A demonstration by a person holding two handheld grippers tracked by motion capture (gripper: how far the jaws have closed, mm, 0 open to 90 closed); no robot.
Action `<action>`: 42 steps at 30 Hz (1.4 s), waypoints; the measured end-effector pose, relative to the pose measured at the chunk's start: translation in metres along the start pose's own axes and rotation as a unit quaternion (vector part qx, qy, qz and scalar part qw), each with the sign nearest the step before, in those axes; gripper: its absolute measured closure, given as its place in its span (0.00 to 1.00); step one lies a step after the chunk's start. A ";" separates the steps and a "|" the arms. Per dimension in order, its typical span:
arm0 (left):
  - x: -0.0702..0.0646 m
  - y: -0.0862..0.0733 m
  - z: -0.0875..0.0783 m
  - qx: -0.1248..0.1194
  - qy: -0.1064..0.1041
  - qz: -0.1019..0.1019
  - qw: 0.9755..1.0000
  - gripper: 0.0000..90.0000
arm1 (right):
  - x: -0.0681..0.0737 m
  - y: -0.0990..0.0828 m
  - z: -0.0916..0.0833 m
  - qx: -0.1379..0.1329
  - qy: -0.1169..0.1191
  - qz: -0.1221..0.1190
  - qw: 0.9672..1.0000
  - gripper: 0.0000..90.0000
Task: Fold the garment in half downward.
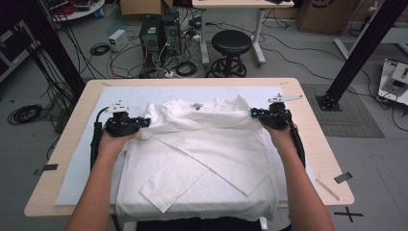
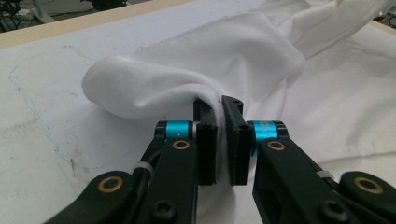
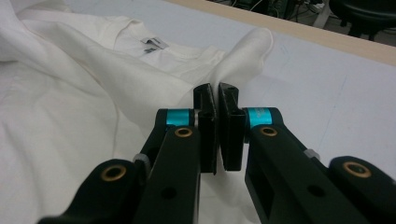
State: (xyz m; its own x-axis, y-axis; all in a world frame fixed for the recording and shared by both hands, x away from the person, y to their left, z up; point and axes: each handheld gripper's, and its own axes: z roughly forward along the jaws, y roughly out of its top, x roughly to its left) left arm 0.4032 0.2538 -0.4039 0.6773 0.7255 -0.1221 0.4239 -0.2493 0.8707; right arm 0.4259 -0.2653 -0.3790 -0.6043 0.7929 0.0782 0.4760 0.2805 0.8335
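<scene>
A white T-shirt [image 1: 202, 159] lies spread across the pale mat [image 1: 82, 159] that covers the wooden counter [image 1: 317, 139], its collar and grey neck label [image 1: 196, 106] toward the counter's far edge and its hem hanging a little over the near edge. Both long sleeves are folded in across the chest of the T-shirt, crossing each other in a broad X. At the T-shirt's left shoulder, the left gripper [image 1: 144, 121] has its fingers [image 2: 207, 154] closed on a pinched fold of cloth, which bulges up in a soft roll just beyond them. At the T-shirt's right shoulder, the right gripper [image 1: 253, 113] does the same, its fingers [image 3: 208, 135] clamped tight on a raised peak of fabric. A person's forearms reach in along either side of the T-shirt, one hand [image 1: 114, 142] on each gripper, with black cables trailing back beside them. Beyond the counter, past the T-shirt's collar, a black round stool [image 1: 231, 44] stands on the grey floor, near computer towers [image 1: 161, 31] and loose coils of cable.
</scene>
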 end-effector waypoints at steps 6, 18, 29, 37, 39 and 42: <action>-0.004 -0.015 -0.006 0.006 -0.010 0.007 1.000 0.93 | 0.007 -0.015 -0.010 -0.001 0.012 0.000 1.000 0.98; -0.018 -0.032 -0.024 -0.002 -0.054 0.006 0.999 0.93 | 0.019 -0.044 -0.029 -0.010 0.034 0.002 0.999 0.98; -0.027 -0.045 -0.036 0.010 -0.081 -0.015 0.997 0.93 | 0.034 -0.074 -0.039 -0.004 0.042 0.004 0.999 0.98; -0.033 -0.054 -0.035 0.038 -0.079 -0.005 0.996 0.93 | 0.037 -0.087 -0.039 0.009 0.046 0.016 0.999 0.98; -0.036 -0.058 -0.032 0.057 -0.076 -0.002 0.995 0.92 | 0.040 -0.095 -0.038 0.028 0.042 0.012 0.999 0.98; -0.036 -0.059 -0.030 0.075 -0.071 0.006 0.995 0.88 | 0.040 -0.099 -0.036 0.034 0.041 0.011 0.999 0.97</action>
State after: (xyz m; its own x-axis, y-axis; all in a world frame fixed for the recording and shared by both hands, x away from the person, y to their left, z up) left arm 0.3361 0.2618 -0.4364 0.7567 0.6261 -0.1884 0.4929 -0.3570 0.7934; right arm 0.3317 -0.2802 -0.4383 -0.6420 0.7534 0.1418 0.5304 0.3030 0.7918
